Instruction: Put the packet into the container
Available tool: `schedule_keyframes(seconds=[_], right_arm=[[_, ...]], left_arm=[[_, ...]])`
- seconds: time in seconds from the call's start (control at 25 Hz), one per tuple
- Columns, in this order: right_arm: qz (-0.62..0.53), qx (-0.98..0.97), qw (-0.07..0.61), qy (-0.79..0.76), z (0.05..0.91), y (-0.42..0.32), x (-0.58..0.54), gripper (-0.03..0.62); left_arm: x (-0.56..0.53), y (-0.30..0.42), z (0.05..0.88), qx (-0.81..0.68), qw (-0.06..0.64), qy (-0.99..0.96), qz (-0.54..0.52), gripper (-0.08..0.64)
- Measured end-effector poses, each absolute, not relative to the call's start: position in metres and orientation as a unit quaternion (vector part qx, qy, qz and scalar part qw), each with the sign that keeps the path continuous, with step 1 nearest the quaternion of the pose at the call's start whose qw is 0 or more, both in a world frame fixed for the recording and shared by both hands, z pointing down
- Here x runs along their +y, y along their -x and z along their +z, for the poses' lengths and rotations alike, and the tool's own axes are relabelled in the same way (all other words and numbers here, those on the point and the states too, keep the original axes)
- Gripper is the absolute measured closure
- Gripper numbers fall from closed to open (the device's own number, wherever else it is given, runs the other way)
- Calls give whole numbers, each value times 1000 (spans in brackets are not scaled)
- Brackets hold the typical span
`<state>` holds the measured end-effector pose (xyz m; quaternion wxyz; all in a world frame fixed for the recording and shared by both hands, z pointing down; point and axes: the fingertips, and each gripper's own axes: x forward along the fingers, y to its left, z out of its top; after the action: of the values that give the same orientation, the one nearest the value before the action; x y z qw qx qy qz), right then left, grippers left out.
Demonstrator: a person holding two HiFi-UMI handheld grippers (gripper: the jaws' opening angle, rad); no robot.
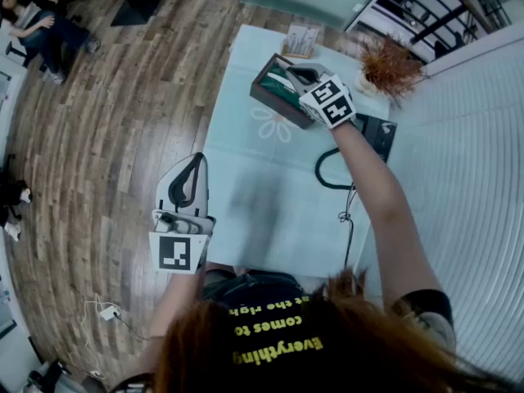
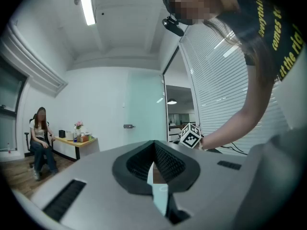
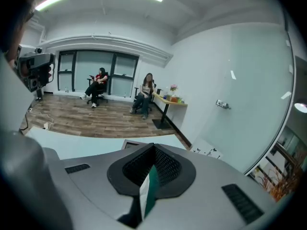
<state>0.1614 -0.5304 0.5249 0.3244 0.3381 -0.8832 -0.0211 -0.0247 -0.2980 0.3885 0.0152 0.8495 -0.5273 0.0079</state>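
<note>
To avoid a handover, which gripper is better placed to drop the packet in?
Right gripper: its fingers are shut on the green-and-white packet over the wooden box; the left gripper is empty, at the table's near-left edge.

Bare tablecloth (image 1: pixel 270 195) before the container (image 1: pixel 277 105); cable (image 1: pixel 321 174) and plant (image 1: pixel 391 65) crowd its right.

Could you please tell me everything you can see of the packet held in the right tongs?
The packet looks thin and flat, possibly paper, seen edge-on: one face dark green, the other white. It stands upright, pinched between the black ribbed pads of the right tongs, which are shut on it. In the head view those tongs are over the brown open-topped container, hiding the packet.
</note>
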Motion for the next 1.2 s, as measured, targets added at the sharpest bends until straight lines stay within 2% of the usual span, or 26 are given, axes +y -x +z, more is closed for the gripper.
schedule_keyframes(seconds=[0.52, 1.2], right_arm=[[-42, -884, 179, -431, 473, -170, -501, 569], [-8, -870, 108, -481, 450, -181, -423, 569]], left_arm=[[-293, 18, 379, -515, 1, -857, 3, 561], [-291, 3, 373, -490, -10, -872, -4, 561]])
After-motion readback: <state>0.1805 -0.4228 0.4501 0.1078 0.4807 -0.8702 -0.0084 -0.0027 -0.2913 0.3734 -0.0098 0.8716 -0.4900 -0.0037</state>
